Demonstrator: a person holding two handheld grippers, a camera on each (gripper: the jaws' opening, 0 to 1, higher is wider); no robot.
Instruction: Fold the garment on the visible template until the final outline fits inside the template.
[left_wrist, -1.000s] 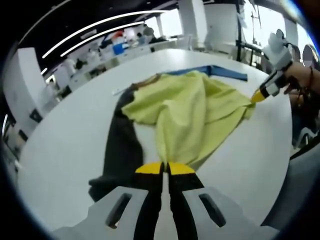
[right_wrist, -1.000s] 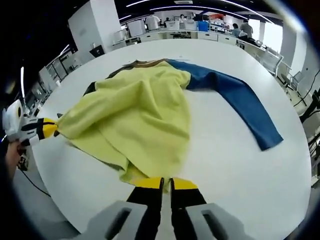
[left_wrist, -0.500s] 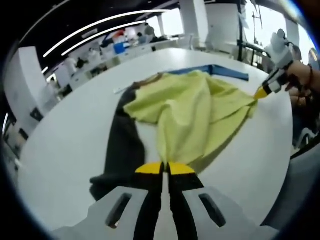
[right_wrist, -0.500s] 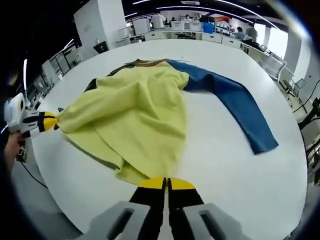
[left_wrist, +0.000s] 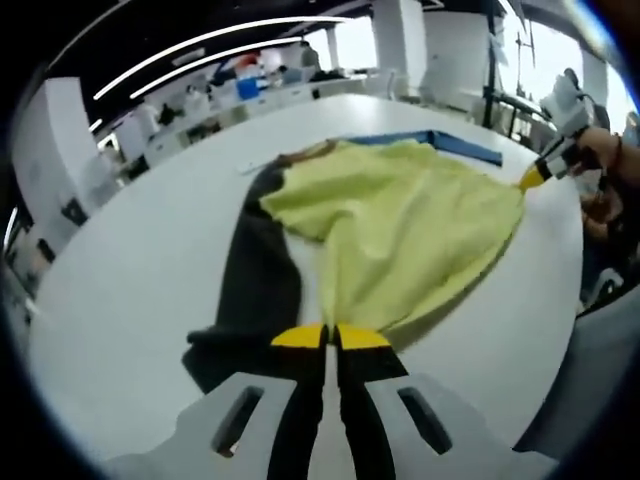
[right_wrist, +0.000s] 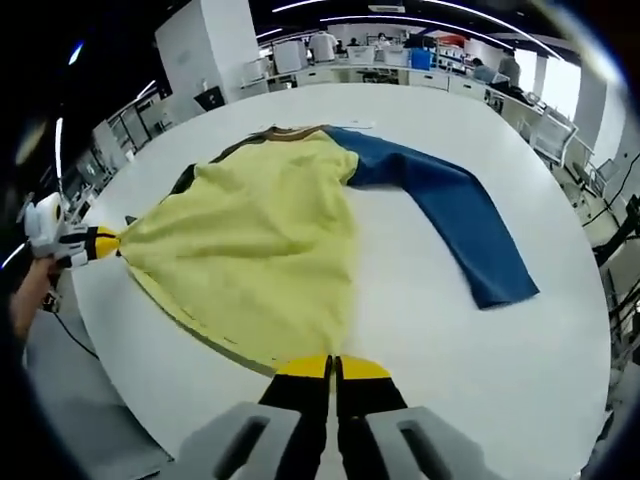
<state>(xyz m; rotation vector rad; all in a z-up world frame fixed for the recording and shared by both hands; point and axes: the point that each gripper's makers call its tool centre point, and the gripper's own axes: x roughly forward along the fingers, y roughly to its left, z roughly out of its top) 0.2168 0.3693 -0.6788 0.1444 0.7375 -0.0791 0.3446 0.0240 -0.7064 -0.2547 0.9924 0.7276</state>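
Gripping the yellow hem of the garment at the bottom centre of the left gripper view, left gripper with jaws pressed together on the cloth. Same gripper at the left edge of the right gripper view, yellow tips pinched on the far hem corner, with a hand behind it. Clamped likewise at the bottom centre of the right gripper view, right gripper, jaws closed on the near hem corner; also visible at the right edge of the left gripper view, tips nipping the corner, held by a hand.

Spread flat between the two grippers across a white table, yellow body of the garment stretched taut along the hem. Lying out to the right in the right gripper view, blue sleeve, flat on the table and angled toward the lower right. Trailing down the left of the yellow panel in the left gripper view, dark sleeve, its cuff near the bottom left beside the jaws. Brown collar at the far end of the garment, toward the top of the frame.

Beyond the table: desks, white pillars and ceiling strip lights in an open office, blurred. No telling any template outline apart from the white table.
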